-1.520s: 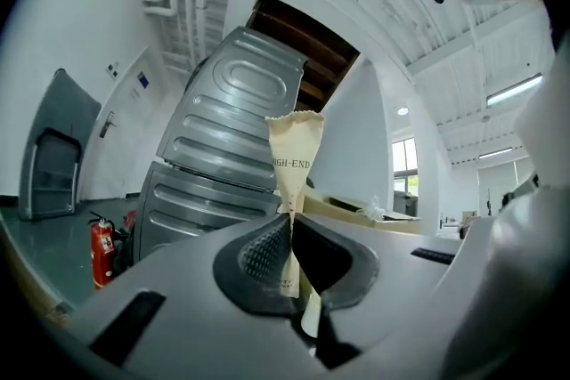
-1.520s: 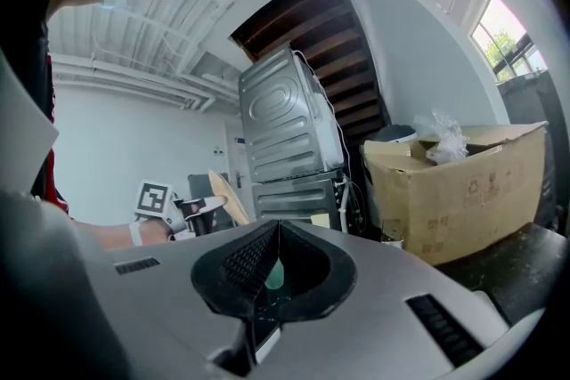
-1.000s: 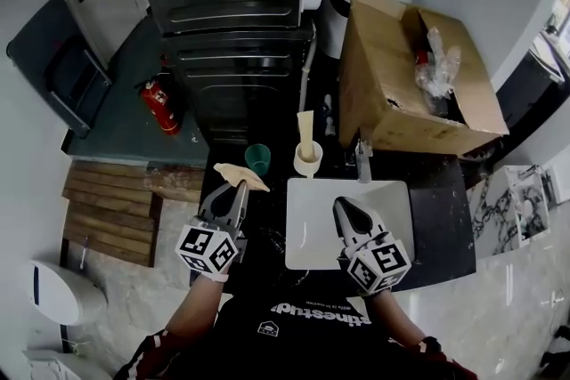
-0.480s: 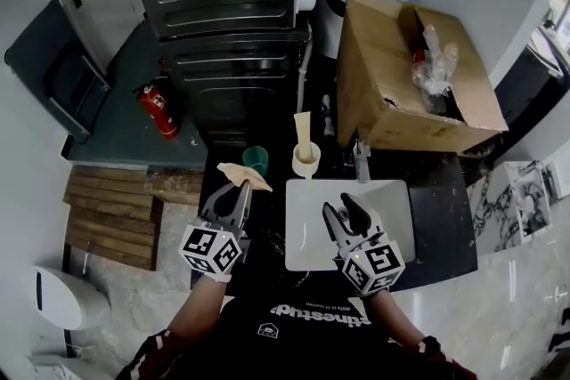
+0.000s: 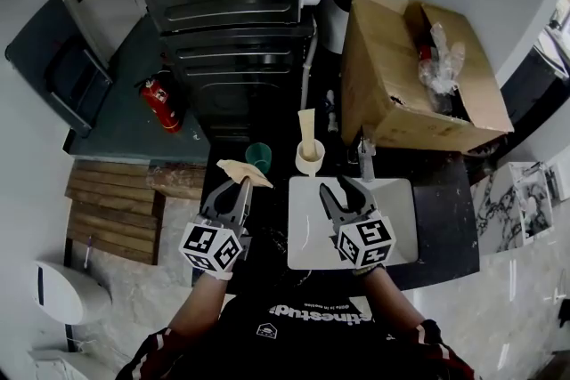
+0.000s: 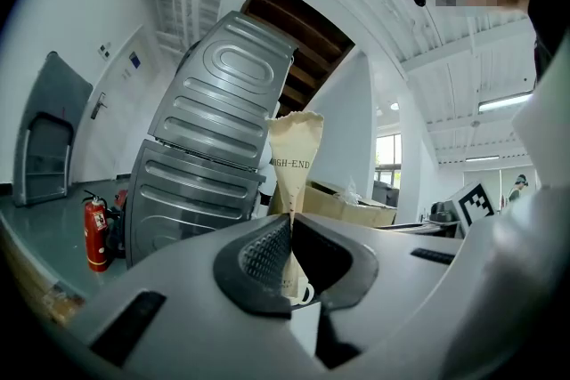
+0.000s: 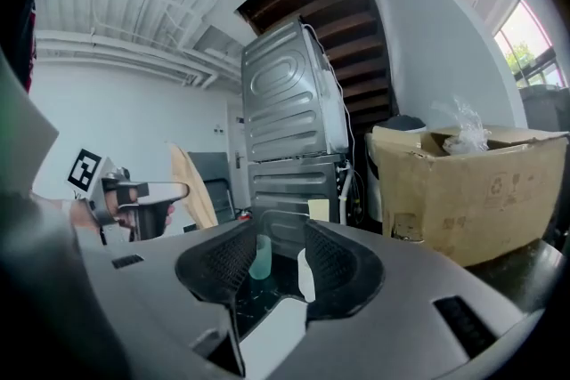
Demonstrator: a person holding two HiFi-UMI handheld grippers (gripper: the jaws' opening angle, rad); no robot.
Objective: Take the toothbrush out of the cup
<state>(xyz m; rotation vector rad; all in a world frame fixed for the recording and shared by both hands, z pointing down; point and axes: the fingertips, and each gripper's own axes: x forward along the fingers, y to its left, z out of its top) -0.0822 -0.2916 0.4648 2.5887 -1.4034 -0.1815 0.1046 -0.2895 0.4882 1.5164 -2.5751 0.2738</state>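
Left tool (image 5: 239, 189): clenched on a beige paper sleeve (image 5: 242, 173); left of the white basin (image 5: 392, 209).
Right tool (image 5: 338, 189): jaws opening, nothing between them; over the basin, aimed toward the cups.
Toothbrush: probably the beige packet (image 5: 307, 127) upright in the white cup (image 5: 309, 159), at the basin's far edge.
Risk: a sideways pull or a clipped rim could tip the cup; the green cup (image 5: 258, 157) stands near.
Room: faucet (image 5: 365, 160) close on the right; cardboard box (image 5: 419, 76) behind; open above the packet.

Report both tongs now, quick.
Left tongs: shut on a beige paper packet.
Right tongs: opening, nothing between them.
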